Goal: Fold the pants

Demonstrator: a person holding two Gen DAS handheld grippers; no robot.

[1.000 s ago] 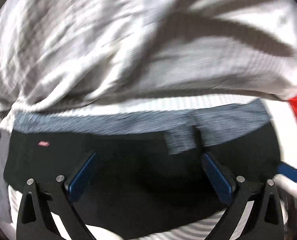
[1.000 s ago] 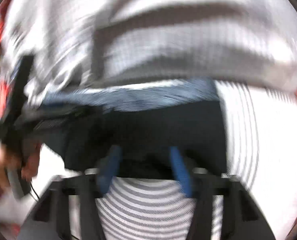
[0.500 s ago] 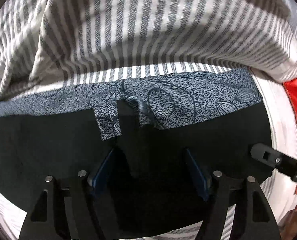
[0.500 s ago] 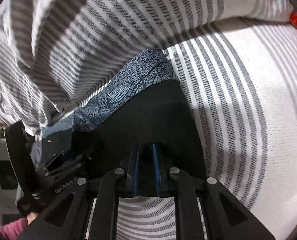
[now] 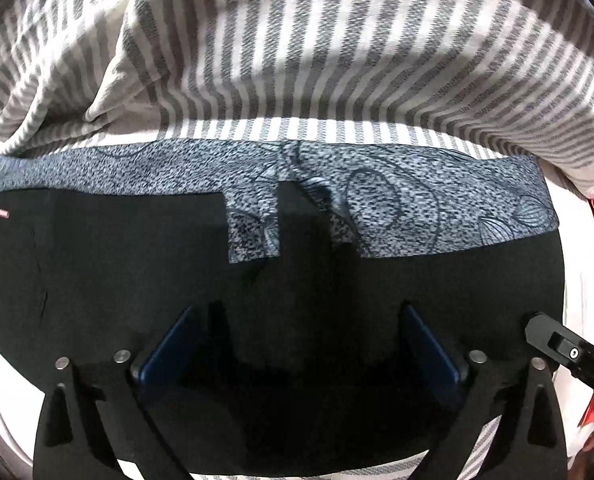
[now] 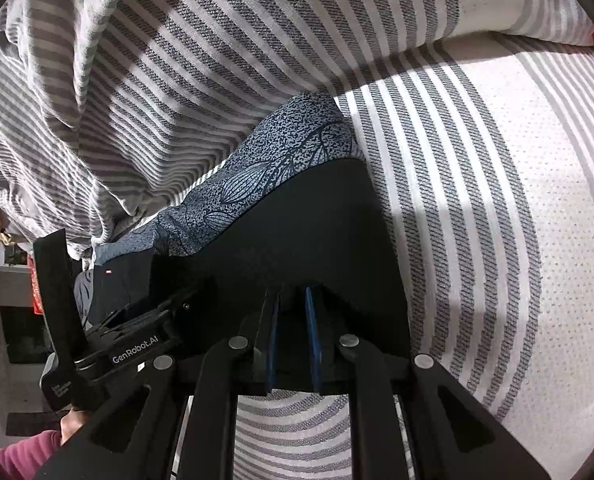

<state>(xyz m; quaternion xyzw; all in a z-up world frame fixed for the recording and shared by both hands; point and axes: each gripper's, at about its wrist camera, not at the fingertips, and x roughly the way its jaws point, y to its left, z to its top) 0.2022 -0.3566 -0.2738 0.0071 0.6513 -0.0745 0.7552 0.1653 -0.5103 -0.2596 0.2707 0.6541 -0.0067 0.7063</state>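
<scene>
Black fabric of the pants [image 5: 297, 300] fills the lower half of the left wrist view, lying flat between and under the left gripper [image 5: 297, 344], whose jaws have just been opening and now stand wide, pads clear of the cloth. In the right wrist view the right gripper [image 6: 293, 340] at bottom centre has its jaws narrow, nipping the near edge of the pants. Beyond, toward mid-frame, lies the patterned grey-blue waistband [image 5: 417, 208]. Farther up, the striped bed sheet [image 6: 497, 160] and rumpled striped blanket [image 5: 297, 40].
</scene>
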